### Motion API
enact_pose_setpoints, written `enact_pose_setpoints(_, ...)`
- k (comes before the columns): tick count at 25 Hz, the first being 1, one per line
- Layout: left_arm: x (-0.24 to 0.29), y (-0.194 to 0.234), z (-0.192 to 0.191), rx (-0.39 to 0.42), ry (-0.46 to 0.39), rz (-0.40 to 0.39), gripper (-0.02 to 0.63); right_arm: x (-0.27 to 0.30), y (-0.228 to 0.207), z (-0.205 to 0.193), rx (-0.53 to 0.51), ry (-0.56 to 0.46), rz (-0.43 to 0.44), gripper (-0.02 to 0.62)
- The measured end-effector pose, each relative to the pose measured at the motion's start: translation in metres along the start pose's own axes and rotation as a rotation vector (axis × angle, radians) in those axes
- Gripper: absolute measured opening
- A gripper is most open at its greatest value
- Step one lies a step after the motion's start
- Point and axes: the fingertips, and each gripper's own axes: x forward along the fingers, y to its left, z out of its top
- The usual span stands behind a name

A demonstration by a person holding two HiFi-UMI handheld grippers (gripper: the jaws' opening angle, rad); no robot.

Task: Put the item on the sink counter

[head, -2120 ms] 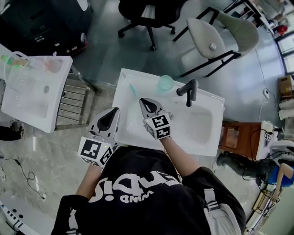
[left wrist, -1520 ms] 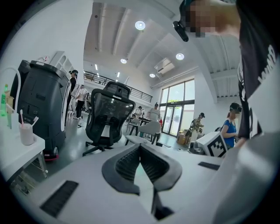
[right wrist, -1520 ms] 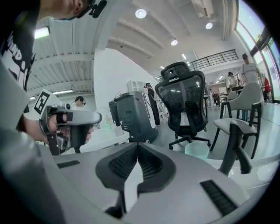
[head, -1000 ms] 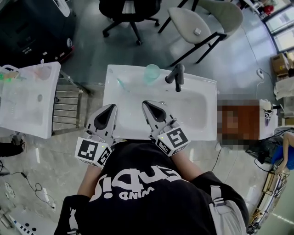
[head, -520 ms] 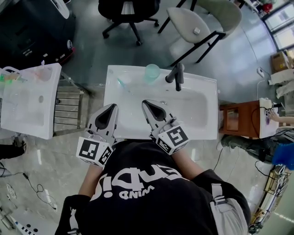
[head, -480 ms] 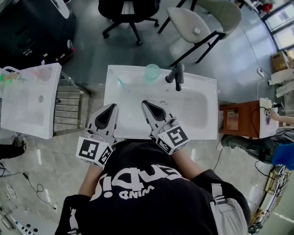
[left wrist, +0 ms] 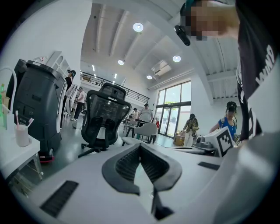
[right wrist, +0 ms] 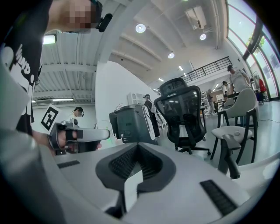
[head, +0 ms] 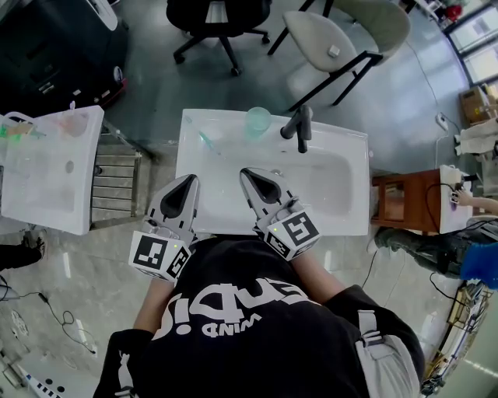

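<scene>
Checked the head view. Found a white sink counter (head: 218, 204) directly in front of the person, with a basin (head: 331, 183) sunk toward its right side and a black faucet (head: 299, 128) at the back edge.

Found the toothbrush (head: 206, 141) lying flat near the back-left corner of the counter, well apart from both grippers. Noted a pale green cup (head: 257, 123) upright at the back edge, just left of the faucet, between toothbrush and faucet.

Located the left gripper (head: 189, 180) at the counter's left edge, near the front-left corner, with its marker cube (head: 159, 256) hanging off the front edge. Confirmed in the left gripper view: jaws clenched, ribbed pads (left wrist: 127, 164) meeting at the tip, nothing between them.

Located the right gripper (head: 247, 172) above the front part of the counter, by the left end of the basin, with its own cube (head: 293, 234) past the front edge. Confirmed in the right gripper view: jaws pressed together, pads (right wrist: 151, 164) touching, nothing held.

Recorded both grippers side by side, pointing toward the back edge, touching neither toothbrush nor cup.

Noted beyond the back edge, on the floor: a black office chair (head: 218, 23) and a grey chair (head: 334, 39). Noted a second white counter (head: 47, 194) well off to the left.
</scene>
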Motion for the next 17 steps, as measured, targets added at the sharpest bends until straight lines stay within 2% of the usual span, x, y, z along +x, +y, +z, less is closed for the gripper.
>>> enact_pose_setpoints(17,0.0044,-0.0022,-0.006,-0.009,0.011,0.006,0.02,-0.0003,-0.0084,-0.0054,0.007,0.012,-0.004,0.018)
